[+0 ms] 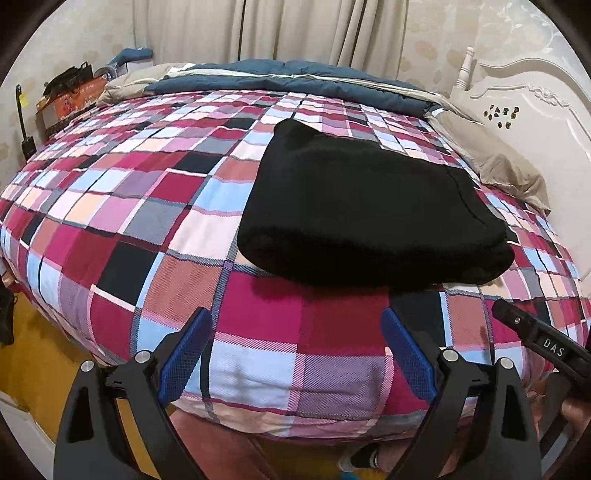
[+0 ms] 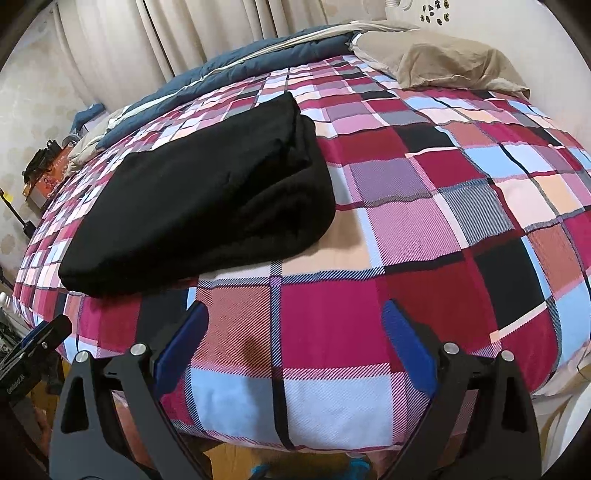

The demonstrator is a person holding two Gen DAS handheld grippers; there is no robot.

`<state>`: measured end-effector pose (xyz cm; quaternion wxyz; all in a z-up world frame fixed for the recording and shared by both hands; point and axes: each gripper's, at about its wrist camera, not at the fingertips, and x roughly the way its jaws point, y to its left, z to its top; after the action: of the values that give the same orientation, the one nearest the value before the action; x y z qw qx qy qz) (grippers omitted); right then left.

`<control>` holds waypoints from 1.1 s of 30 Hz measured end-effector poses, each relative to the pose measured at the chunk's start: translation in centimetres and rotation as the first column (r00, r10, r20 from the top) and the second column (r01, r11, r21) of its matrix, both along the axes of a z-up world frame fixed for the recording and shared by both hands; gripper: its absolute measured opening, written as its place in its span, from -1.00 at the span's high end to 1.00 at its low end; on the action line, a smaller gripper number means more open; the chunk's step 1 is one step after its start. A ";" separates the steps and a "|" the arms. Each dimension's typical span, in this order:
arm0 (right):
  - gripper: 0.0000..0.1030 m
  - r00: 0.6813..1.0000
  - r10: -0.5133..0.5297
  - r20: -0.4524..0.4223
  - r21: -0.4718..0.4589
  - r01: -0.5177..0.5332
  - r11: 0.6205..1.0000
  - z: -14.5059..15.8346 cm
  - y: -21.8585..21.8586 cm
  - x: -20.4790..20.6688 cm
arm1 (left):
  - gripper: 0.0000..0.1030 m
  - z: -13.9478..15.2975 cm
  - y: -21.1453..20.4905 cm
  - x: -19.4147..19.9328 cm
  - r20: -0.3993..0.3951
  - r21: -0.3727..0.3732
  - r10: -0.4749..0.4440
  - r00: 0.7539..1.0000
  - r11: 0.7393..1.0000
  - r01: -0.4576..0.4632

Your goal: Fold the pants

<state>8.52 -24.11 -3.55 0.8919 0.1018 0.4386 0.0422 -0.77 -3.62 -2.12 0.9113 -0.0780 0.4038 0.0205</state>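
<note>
Black pants (image 1: 369,206) lie folded into a thick rectangular stack on the plaid bed cover (image 1: 147,221). In the right wrist view the same folded pants (image 2: 207,199) sit left of centre on the bed cover (image 2: 443,221). My left gripper (image 1: 295,325) hovers open over the near edge of the bed, short of the stack, nothing between its blue pads (image 1: 184,362). My right gripper (image 2: 295,317) is open too, just in front and to the right of the pants, holding nothing. The right gripper's black body (image 1: 543,339) shows at the lower right of the left wrist view.
A blue duvet (image 1: 288,79) and beige pillows (image 1: 495,162) lie along the far side of the bed. A white headboard (image 1: 535,96) stands at the right. Boxes and a bag (image 1: 70,92) sit at the far left. Curtains (image 1: 280,29) hang behind. Yellow floor (image 1: 33,354) shows below the bed edge.
</note>
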 end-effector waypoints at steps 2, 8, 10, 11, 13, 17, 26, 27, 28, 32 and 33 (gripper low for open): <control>-0.84 1.000 0.004 0.002 -0.002 -0.004 1.000 0.1 0.1 0.0 | -0.78 0.0 -0.2 0.0 0.000 0.007 -0.004 1.000 1.000 0.004; -0.84 1.000 0.007 -0.002 -0.004 -0.007 1.000 0.1 0.2 0.0 | -0.78 -0.2 -0.2 -0.1 -0.005 -0.002 -0.009 1.000 1.000 0.008; -0.84 1.000 0.006 -0.001 -0.003 -0.006 1.000 0.1 0.2 0.0 | -0.78 -0.2 -0.2 -0.2 -0.006 -0.002 -0.004 1.000 1.000 0.004; -0.84 1.000 0.006 -0.002 -0.001 -0.006 1.000 0.1 0.2 0.0 | -0.78 -0.2 -0.2 -0.3 -0.006 -0.003 -0.004 1.000 1.000 0.004; -0.84 1.000 0.008 -0.006 -0.002 -0.008 1.000 0.1 0.4 0.0 | -0.78 -0.2 -0.2 -0.3 -0.006 0.000 -0.001 1.000 1.000 0.001; -0.84 1.000 0.012 -0.007 -0.001 -0.012 1.000 0.1 0.6 -0.1 | -0.78 0.0 -0.4 -0.4 0.001 0.009 -0.009 1.000 1.000 0.009; -0.84 1.000 0.011 -0.019 0.005 -0.011 1.000 -0.2 0.6 -0.1 | -0.78 0.0 -0.7 -0.3 0.002 0.003 -0.018 1.000 1.000 0.018; -0.84 1.000 0.011 -0.022 0.007 -0.011 1.000 -0.3 0.6 -0.1 | -0.78 0.0 -0.7 -0.3 -0.002 0.002 -0.018 1.000 1.000 0.018; -0.84 1.000 0.011 -0.025 0.009 -0.011 1.000 -0.4 0.6 -0.1 | -0.78 0.0 -0.7 -0.3 -0.006 0.004 -0.018 1.000 1.000 0.018; -0.84 0.999 0.018 -0.034 0.017 -0.018 1.000 -0.6 0.8 -0.1 | -0.78 -0.2 -0.9 -0.2 -0.019 0.011 -0.026 0.999 1.000 0.026; -0.84 0.999 0.022 -0.035 0.016 -0.021 1.000 -0.7 0.9 -0.1 | -0.78 -0.2 -1.0 -0.2 -0.022 0.011 -0.026 0.999 1.000 0.026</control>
<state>8.45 -23.25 -4.22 0.8827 0.1049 0.4550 0.0534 -0.97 -4.58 -2.32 0.9075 -0.0674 0.4145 0.0116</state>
